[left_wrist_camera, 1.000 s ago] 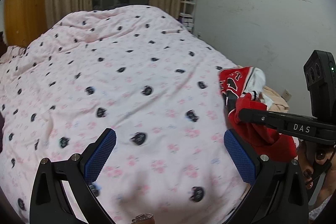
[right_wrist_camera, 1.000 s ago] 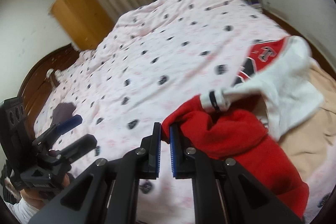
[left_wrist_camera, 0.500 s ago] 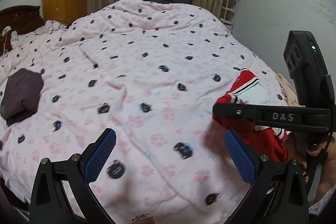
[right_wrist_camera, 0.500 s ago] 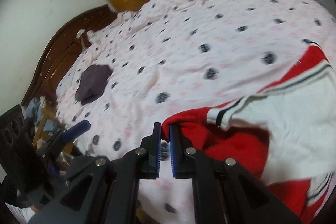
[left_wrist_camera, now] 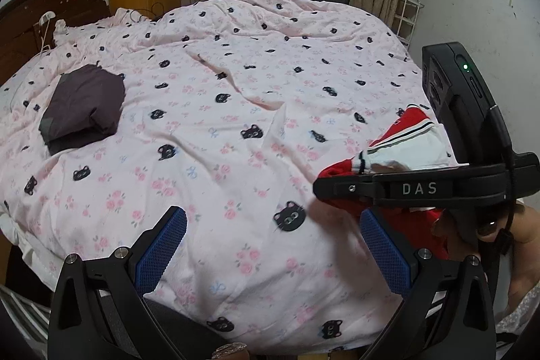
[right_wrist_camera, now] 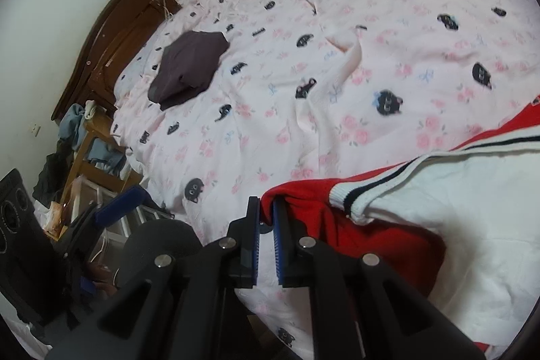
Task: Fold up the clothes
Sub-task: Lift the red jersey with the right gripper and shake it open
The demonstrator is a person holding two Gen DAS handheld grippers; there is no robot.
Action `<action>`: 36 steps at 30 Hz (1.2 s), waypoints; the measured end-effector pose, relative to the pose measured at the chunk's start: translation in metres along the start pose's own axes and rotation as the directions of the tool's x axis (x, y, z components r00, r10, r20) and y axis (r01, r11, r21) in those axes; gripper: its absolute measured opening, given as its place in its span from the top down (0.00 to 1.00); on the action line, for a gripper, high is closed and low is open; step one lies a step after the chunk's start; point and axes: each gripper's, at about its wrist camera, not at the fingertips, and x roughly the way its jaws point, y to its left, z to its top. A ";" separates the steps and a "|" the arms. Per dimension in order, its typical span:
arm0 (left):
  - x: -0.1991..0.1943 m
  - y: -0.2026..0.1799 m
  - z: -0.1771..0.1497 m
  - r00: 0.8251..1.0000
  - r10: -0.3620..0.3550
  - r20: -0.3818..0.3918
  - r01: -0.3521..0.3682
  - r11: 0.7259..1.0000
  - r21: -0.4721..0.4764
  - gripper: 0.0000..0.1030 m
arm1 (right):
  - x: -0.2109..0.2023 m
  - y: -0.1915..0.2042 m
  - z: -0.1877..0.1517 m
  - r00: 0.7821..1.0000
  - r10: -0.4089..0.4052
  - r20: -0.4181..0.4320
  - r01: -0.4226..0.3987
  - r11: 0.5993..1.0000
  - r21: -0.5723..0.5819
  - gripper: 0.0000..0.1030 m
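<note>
Headboard: at our 10 o'clock, dark wood, behind the bed.
Folded garment: we see it dark and squared off, lying on the pink quilt toward 10 o'clock.
Left hand-held gripper: we hold it spread wide over the quilt's near edge, blue pads well apart, nothing between them.
Right hand-held gripper: we have it pinched tight on a red fold of the jacket.
Jacket: red and white with striped trim, bunched on the quilt at 3 o'clock of the left view.
</note>
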 end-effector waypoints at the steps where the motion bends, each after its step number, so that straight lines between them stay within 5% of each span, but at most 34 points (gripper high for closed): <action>1: -0.001 0.002 -0.001 1.000 0.001 -0.001 -0.001 1.000 0.001 0.01 | 0.001 -0.002 -0.001 1.000 0.008 -0.005 -0.008 1.000 0.012 0.87; 5: -0.002 0.002 -0.003 1.000 -0.006 -0.001 0.006 1.000 0.007 0.01 | -0.009 -0.010 -0.001 0.997 0.080 0.000 -0.080 0.995 0.057 0.74; 8: -0.001 -0.009 -0.002 0.999 -0.032 0.002 0.032 0.999 0.035 0.01 | -0.043 -0.007 0.003 0.996 0.057 0.072 -0.059 0.998 0.020 0.50; 10: 0.002 -0.018 -0.002 0.999 -0.051 0.003 0.051 0.997 0.057 0.01 | -0.069 -0.008 0.006 0.992 0.038 0.124 -0.040 0.999 0.006 0.47; 18: 0.017 -0.056 0.000 0.990 -0.143 -0.001 0.142 0.981 0.132 0.01 | -0.157 -0.074 -0.007 0.948 -0.186 0.257 0.159 0.980 0.122 0.47; 24: 0.030 -0.074 -0.011 0.983 -0.178 -0.043 0.182 0.972 0.146 0.01 | -0.176 -0.128 -0.028 0.918 -0.305 0.253 0.247 0.940 0.236 0.46; 28: 0.036 -0.076 -0.019 0.981 -0.180 -0.077 0.190 0.972 0.138 0.01 | -0.168 -0.142 -0.035 0.918 -0.324 0.230 0.267 0.932 0.247 0.50; 36: 0.035 -0.072 -0.021 0.981 -0.178 -0.080 0.187 0.975 0.121 0.01 | -0.135 -0.155 -0.035 0.921 -0.354 0.164 0.315 0.923 0.220 0.81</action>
